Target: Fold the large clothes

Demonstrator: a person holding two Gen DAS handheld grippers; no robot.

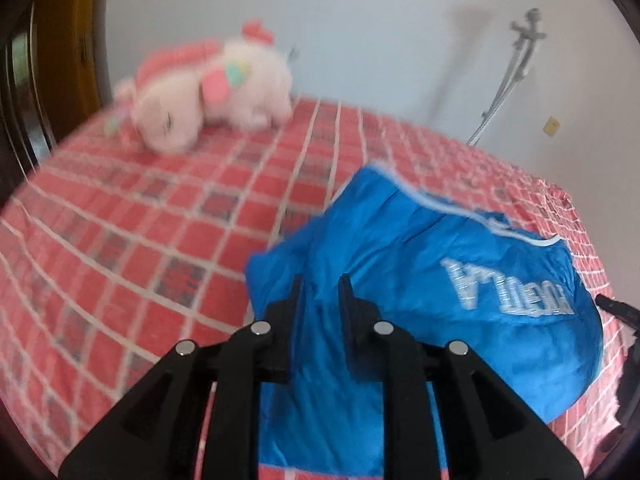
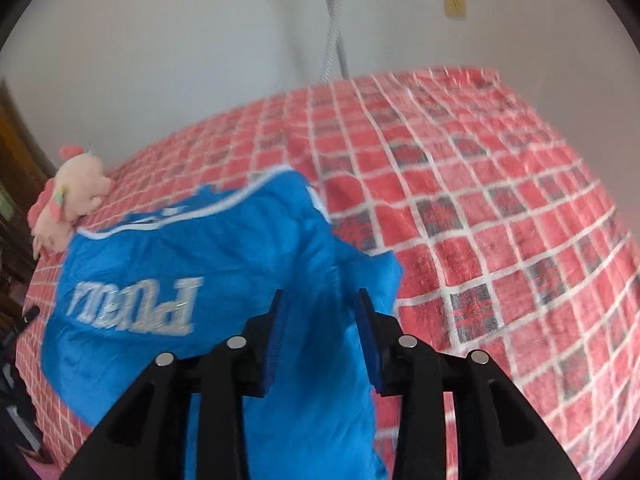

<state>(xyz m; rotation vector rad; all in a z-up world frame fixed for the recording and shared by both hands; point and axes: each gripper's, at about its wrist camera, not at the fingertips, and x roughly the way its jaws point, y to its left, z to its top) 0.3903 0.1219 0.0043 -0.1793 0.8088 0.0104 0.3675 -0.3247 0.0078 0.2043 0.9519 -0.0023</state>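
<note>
Blue crinkly jersey [image 1: 420, 248] is lying rumpled on the checked red bedspread [image 1: 160, 220], both the left claw [image 1: 320, 292] and right claw [image 2: 320, 308] gaping slightly above it.

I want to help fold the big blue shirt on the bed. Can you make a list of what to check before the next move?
1. Blue shirt lies on the red checked bedspread: ok.
2. Shirt is flat: not ok, it looks bunched and puffed up.
3. Left gripper has a hold on the cloth: cannot tell; there is a narrow gap between its fingers with blue cloth behind, and the picture is blurred.
4. Right gripper has a hold: not ok, its fingers stand apart with cloth showing in the gap, pads not pressing.
5. Pink plush toy is clear of the shirt: ok, it lies near the far edge of the bed.
</note>
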